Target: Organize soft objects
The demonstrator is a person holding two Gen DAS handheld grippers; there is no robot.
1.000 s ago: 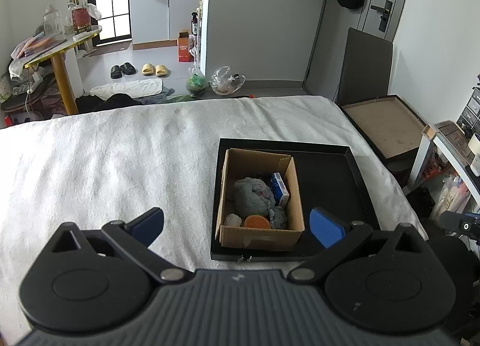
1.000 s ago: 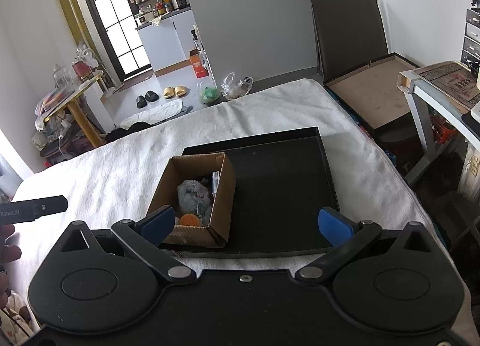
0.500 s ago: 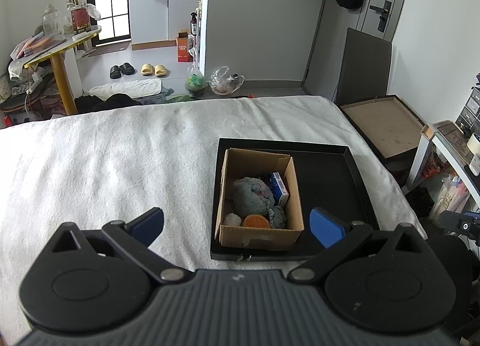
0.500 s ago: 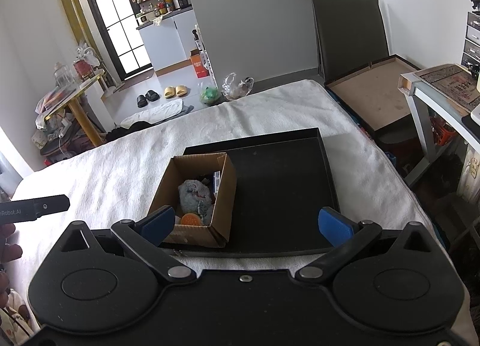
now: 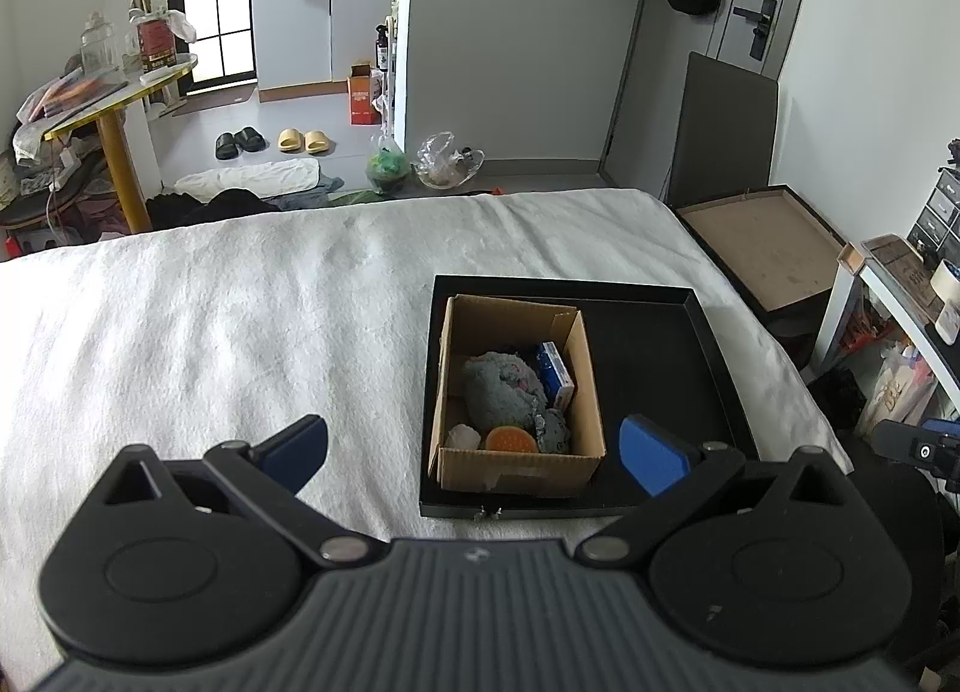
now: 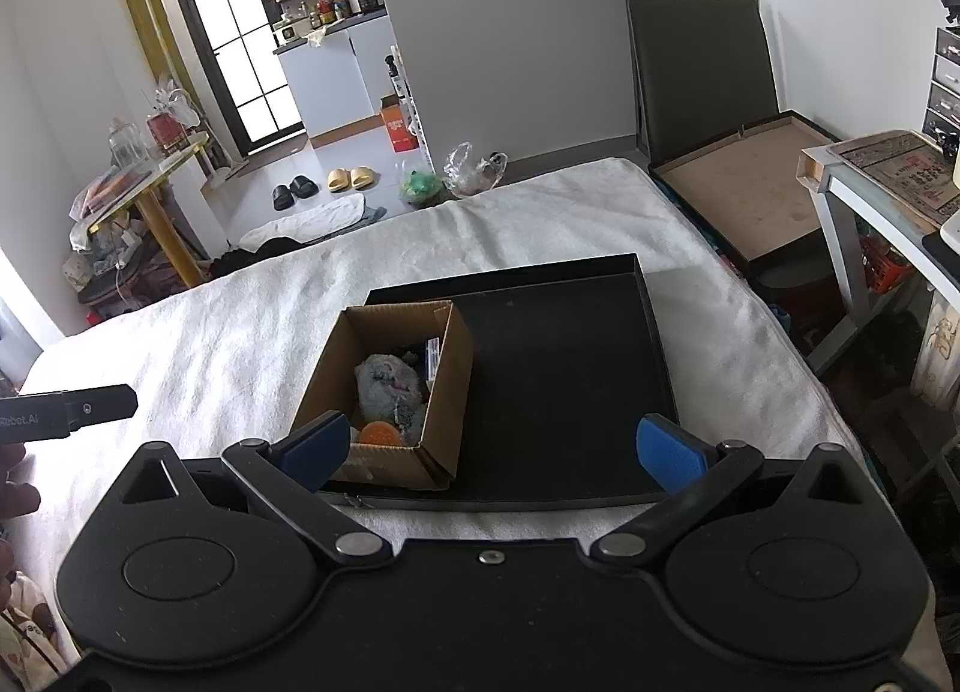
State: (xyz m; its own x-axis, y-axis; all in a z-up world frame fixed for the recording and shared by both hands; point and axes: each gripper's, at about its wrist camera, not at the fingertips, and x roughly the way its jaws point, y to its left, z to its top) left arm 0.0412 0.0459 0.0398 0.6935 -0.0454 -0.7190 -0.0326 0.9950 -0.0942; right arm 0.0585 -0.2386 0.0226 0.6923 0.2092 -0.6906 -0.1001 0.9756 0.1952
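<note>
cardboard box (image 5: 521, 392) in black tray (image 5: 672, 368)

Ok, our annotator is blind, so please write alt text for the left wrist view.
The open left gripper hovers over a white-covered bed, facing a cardboard box in the left part of a black tray. The box holds a grey cloth, an orange round item and a blue packet.

The right gripper (image 6: 491, 447) hangs with blue fingers (image 6: 665, 450) spread wide above the bed's (image 6: 228, 332) near edge; a cardboard box (image 6: 447, 386) sits in the black tray's (image 6: 570, 380) left side.
</note>
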